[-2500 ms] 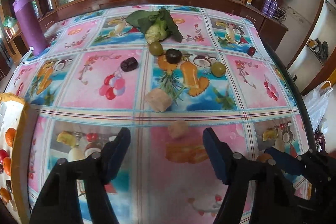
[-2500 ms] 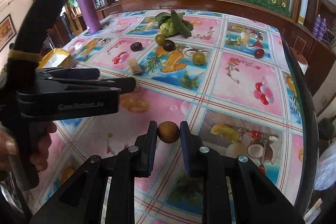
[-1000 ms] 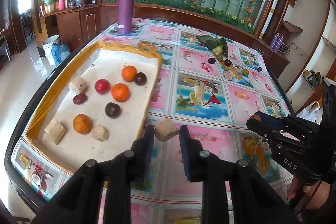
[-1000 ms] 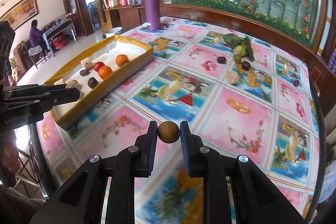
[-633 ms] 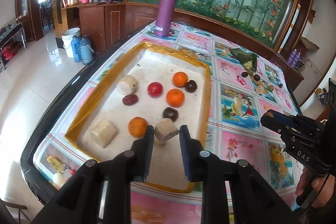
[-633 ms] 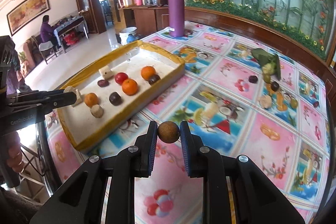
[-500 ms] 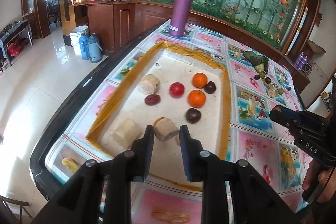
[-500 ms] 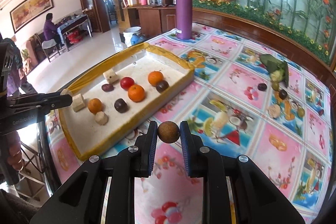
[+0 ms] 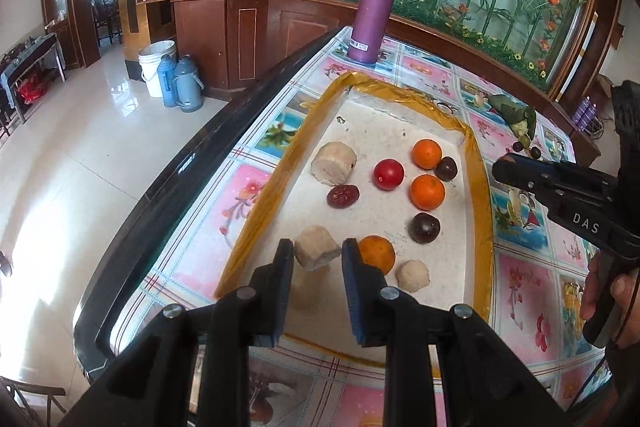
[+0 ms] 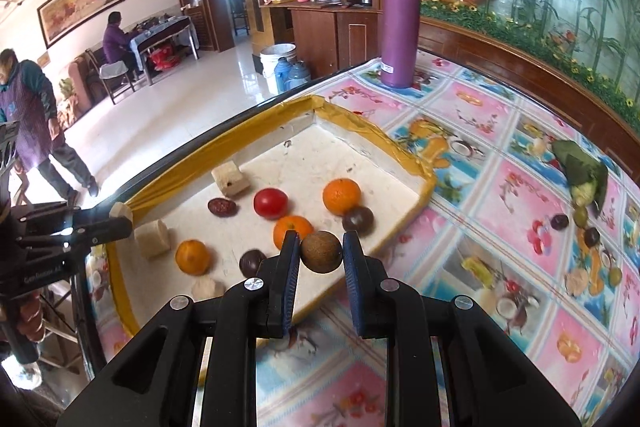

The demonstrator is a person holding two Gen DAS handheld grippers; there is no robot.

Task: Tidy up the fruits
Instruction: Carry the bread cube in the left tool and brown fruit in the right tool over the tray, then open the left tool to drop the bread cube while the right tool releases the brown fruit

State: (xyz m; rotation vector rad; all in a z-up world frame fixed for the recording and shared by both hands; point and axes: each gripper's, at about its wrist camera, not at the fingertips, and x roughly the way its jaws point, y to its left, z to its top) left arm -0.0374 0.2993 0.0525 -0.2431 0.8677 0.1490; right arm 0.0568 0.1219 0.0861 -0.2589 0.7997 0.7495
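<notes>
My left gripper [image 9: 316,259] is shut on a beige fruit chunk [image 9: 314,251] and hovers over the near left part of the yellow-rimmed tray [image 9: 478,187]. Oranges [image 9: 427,191], a red tomato [image 9: 388,174], dark plums [image 9: 424,227], a red date [image 9: 343,195] and more beige chunks [image 9: 334,163] lie in the tray. My right gripper [image 10: 320,259] is shut on a round brown fruit [image 10: 321,251] above the tray's near edge [image 10: 424,179]. The left gripper [image 10: 118,223] shows at the left of the right wrist view, chunk in its tips.
A purple bottle [image 10: 400,27] stands beyond the tray. A leafy vegetable [image 10: 584,167] and several loose fruits [image 10: 576,251] lie on the patterned tablecloth far right. The table's dark edge [image 9: 192,155] runs along the tray's left. A person [image 10: 36,123] walks on the floor.
Both grippers have swung left from the tablecloth to the tray, each keeping its fruit. The left one now hangs over the tray's inside and a little lower.
</notes>
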